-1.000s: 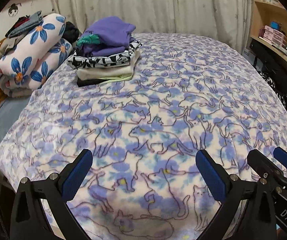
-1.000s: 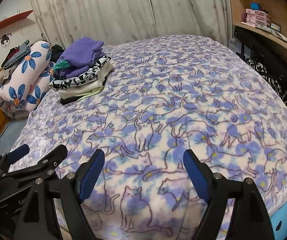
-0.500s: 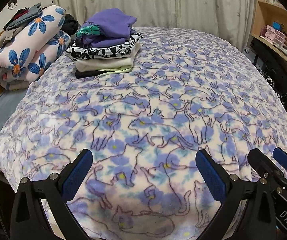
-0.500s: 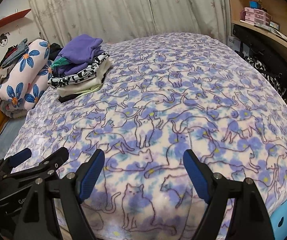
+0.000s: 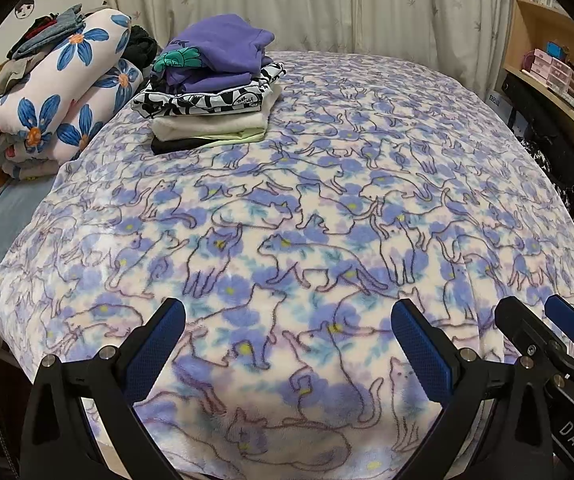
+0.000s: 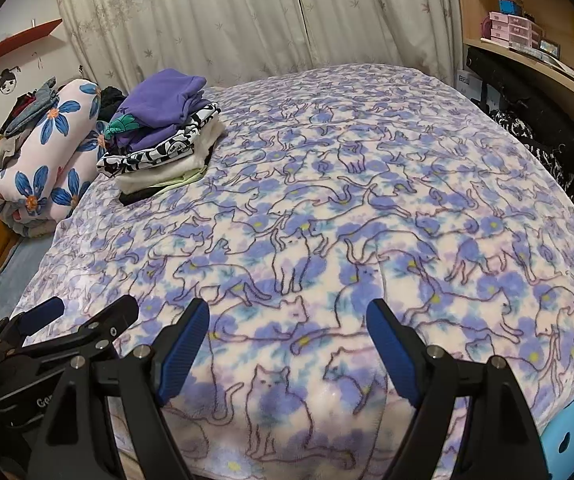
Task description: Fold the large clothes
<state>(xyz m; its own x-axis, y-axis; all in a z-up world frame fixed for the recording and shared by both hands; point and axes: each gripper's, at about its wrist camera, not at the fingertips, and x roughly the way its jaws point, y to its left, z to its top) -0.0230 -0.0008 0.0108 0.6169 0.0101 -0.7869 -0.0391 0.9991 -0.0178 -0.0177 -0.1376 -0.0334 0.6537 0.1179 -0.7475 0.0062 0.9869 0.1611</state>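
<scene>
Covering nearly the whole bed, the large fleece blanket printed with blue flowers and outlined cats (image 5: 307,216) lies spread flat, its near edge draped over the bed's end just below both grippers. It looks soft, plush and limp, light for its size but bulky, likely to sag and drag when lifted; the near hem or its two corners appear the best places to pinch. The left gripper (image 5: 287,344) stands released, blue pads wide apart with nothing between them; the right gripper (image 6: 287,344) likewise stands wide and empty, both hovering beside each other over the near edge. A stack of folded clothes topped by a purple garment (image 5: 211,84) rests on the blanket's far left part and would obstruct a full fold. A rolled white quilt with blue flowers (image 5: 59,92) lies just beyond it, off the blanket.
</scene>
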